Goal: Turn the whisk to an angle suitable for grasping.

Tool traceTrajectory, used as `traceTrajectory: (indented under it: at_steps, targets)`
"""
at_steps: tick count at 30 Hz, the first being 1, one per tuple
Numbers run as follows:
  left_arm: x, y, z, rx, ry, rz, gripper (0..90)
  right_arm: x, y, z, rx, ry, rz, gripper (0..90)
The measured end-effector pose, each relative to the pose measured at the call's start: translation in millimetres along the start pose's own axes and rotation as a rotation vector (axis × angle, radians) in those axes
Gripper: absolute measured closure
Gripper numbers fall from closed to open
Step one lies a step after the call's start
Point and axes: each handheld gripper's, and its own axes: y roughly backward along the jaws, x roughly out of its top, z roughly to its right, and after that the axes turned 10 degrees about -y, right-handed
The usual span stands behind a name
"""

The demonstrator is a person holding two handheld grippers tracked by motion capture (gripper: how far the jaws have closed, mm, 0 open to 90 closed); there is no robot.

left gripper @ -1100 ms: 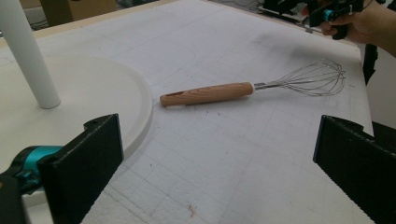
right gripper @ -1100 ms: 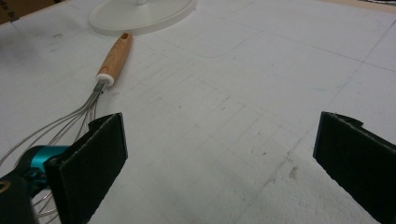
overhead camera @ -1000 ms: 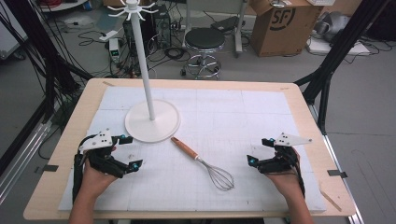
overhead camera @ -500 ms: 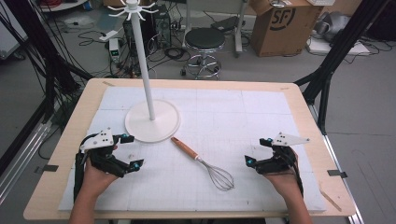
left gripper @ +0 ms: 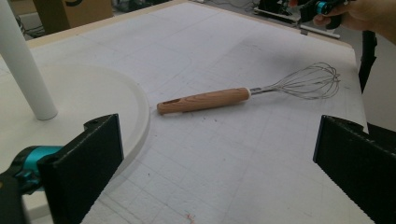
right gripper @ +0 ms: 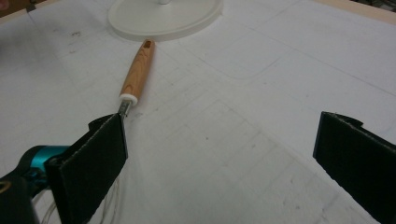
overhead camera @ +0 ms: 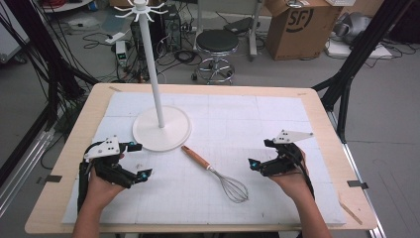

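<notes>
Between two wide-open grippers, left (overhead camera: 132, 161) and right (overhead camera: 261, 154), a whisk (overhead camera: 215, 174), handle seemingly just off the stand base (overhead camera: 162, 127).

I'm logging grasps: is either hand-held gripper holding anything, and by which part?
Nothing is held. The left hand-held gripper and right hand-held gripper are both open; the whisk lies free on the table between them.

Pretty cluttered room behind the wooden tabletop (overhead camera: 322, 106), which has a white gridded mat (overhead camera: 277, 124) on it. Grey floor (overhead camera: 391, 109) with cables (overhead camera: 99, 39) all over, a black stool (overhead camera: 217, 42), a cardboard box (overhead camera: 297, 25), and black frame legs (overhead camera: 354, 54) on both sides.
</notes>
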Motion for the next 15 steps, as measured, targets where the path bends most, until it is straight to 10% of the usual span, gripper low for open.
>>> traceTrajectory:
  at_steps: [15]
  targets:
    - [2.8,0.7,0.1,-0.006,-0.007,0.005,2.2,47.0,-49.4,-29.0,0.063,0.075,-0.116,1.9]
